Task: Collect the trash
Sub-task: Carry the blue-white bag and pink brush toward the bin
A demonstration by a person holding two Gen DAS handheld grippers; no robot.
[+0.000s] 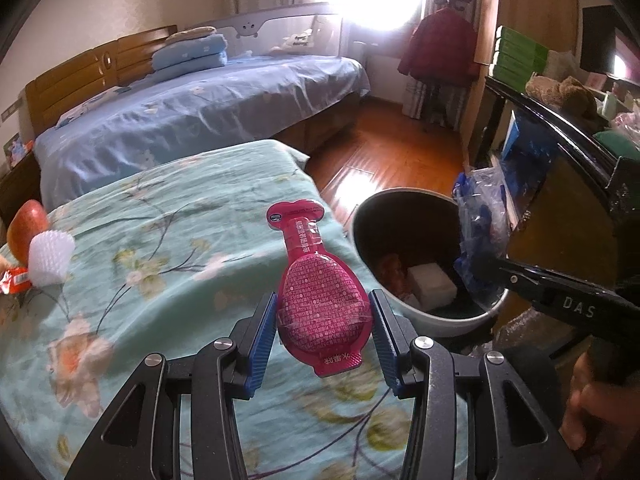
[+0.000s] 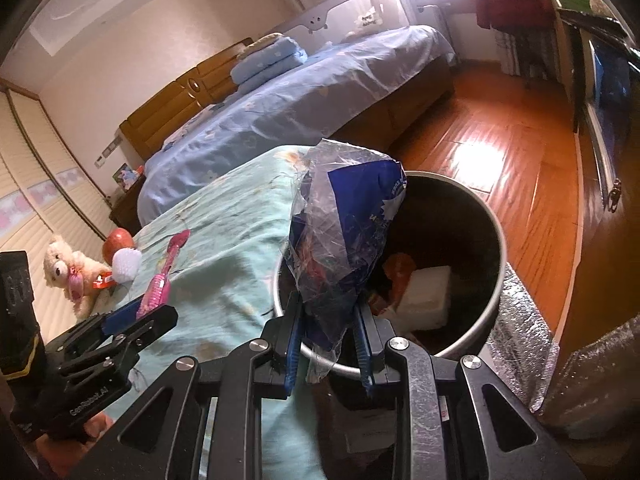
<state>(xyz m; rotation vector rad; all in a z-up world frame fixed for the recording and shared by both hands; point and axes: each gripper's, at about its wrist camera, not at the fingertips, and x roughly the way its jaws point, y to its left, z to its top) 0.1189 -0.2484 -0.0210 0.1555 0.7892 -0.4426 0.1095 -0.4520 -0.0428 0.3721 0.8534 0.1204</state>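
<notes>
My left gripper [image 1: 323,322] is shut on a pink bottle-shaped plastic pouch [image 1: 318,292] and holds it above the floral green bedspread [image 1: 160,248], left of the trash bin [image 1: 400,304]. It also shows in the right wrist view [image 2: 160,280]. My right gripper [image 2: 328,340] is shut on a crumpled clear and blue plastic bag [image 2: 344,224] and holds it over the near left rim of the round dark bin [image 2: 496,280]. The bag also shows in the left wrist view [image 1: 480,232]. Inside the bin lie a white foam block [image 2: 424,296] and orange wrappers [image 2: 400,276].
An apple [image 1: 26,228], a white foam fruit net [image 1: 50,256] and an orange wrapper [image 1: 14,282] lie on the bedspread at far left. A teddy bear [image 2: 68,272] sits beside them. A blue bed [image 1: 180,116], wooden floor [image 1: 384,160] and a dark cabinet [image 1: 560,152] surround the bin.
</notes>
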